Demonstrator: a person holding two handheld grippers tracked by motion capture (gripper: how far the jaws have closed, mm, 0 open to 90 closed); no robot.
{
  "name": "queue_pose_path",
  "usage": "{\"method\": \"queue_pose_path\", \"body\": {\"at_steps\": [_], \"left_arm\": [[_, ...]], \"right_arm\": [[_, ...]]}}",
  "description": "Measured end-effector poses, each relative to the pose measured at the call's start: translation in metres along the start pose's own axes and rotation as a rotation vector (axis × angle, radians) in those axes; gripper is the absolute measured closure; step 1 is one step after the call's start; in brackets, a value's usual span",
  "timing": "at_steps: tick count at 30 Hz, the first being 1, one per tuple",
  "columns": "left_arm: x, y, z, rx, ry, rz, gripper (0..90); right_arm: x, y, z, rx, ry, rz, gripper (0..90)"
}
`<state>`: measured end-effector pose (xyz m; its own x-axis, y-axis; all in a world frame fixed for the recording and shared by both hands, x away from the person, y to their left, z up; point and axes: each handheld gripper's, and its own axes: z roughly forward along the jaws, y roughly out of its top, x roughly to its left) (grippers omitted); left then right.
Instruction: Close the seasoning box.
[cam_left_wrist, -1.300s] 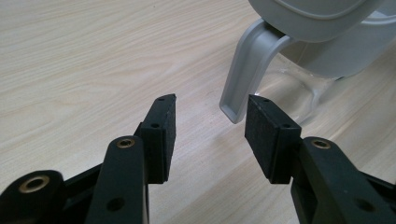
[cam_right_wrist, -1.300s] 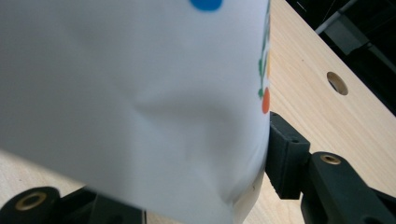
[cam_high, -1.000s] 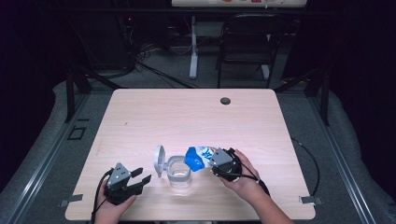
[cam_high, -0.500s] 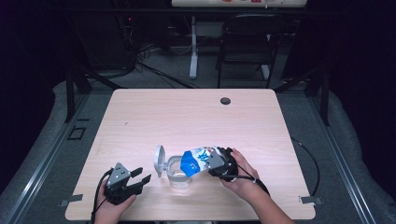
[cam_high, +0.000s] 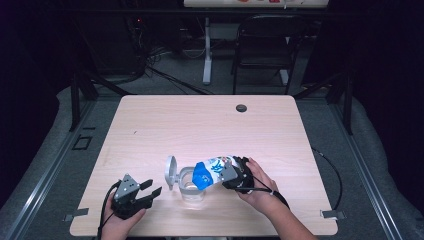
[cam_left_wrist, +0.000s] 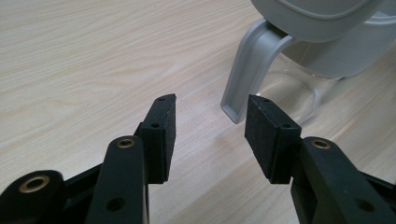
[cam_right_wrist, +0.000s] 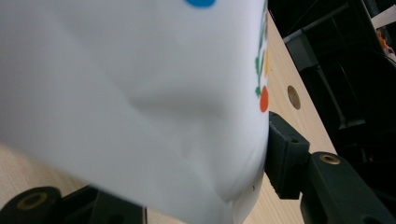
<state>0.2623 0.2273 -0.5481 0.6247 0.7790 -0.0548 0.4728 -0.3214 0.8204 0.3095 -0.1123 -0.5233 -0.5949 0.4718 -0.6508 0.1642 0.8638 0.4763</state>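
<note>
Your right tongs (cam_high: 231, 173) squeeze white-blue pouch (cam_high: 210, 171), tipped over clear jug (cam_high: 191, 187); left tongs (cam_high: 148, 189) wide open, holding nothing

The soft white pouch (cam_high: 212, 170) clamped in my right gripper (cam_high: 234, 175) has a blue top end, and near my right pad it carries green, yellow and orange dots. My grippers' jaws are black. Ahead of my left gripper (cam_high: 150, 190) stands the clear plastic jug (cam_high: 191, 189) with a pale grey handle and lid on the light wood-grain table (cam_high: 200, 125).
</note>
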Motion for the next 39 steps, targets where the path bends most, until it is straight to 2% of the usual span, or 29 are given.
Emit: {"method": "queue_pose_path", "body": {"at_steps": [3, 6, 12, 25, 30, 33, 39], "left_arm": [[-0.0002, -0.0001, 0.0002, 0.000, 0.000, 0.000, 53.9], [-0.0001, 0.0000, 0.0002, -0.001, 0.000, 0.000, 53.9], [0.0005, -0.0002, 0.0003, 0.000, -0.001, 0.001, 53.9], [0.0005, -0.0002, 0.0003, 0.000, 0.000, 0.001, 53.9], [0.0003, -0.0002, 0.0006, 0.000, 0.000, 0.001, 53.9], [-0.0003, -0.0003, 0.0009, 0.000, 0.000, -0.002, 53.9], [-0.0005, -0.0005, 0.0013, -0.006, -0.001, -0.001, 53.9]], "right_arm": [[0.0007, -0.0001, 0.0020, -0.027, 0.003, 0.011, 49.8], [-0.0005, 0.0018, 0.0009, -0.016, -0.010, -0.006, 49.8], [-0.0008, 0.0031, 0.0020, -0.025, -0.017, -0.005, 49.8], [0.0001, 0.0039, 0.0029, -0.036, -0.087, -0.072, 50.0], [0.0008, 0.0036, 0.0033, -0.037, -0.104, -0.082, 50.0], [0.0008, 0.0036, 0.0022, -0.018, -0.118, -0.106, 50.1], [0.0015, 0.0025, 0.0024, -0.017, -0.138, -0.125, 50.1]]}}
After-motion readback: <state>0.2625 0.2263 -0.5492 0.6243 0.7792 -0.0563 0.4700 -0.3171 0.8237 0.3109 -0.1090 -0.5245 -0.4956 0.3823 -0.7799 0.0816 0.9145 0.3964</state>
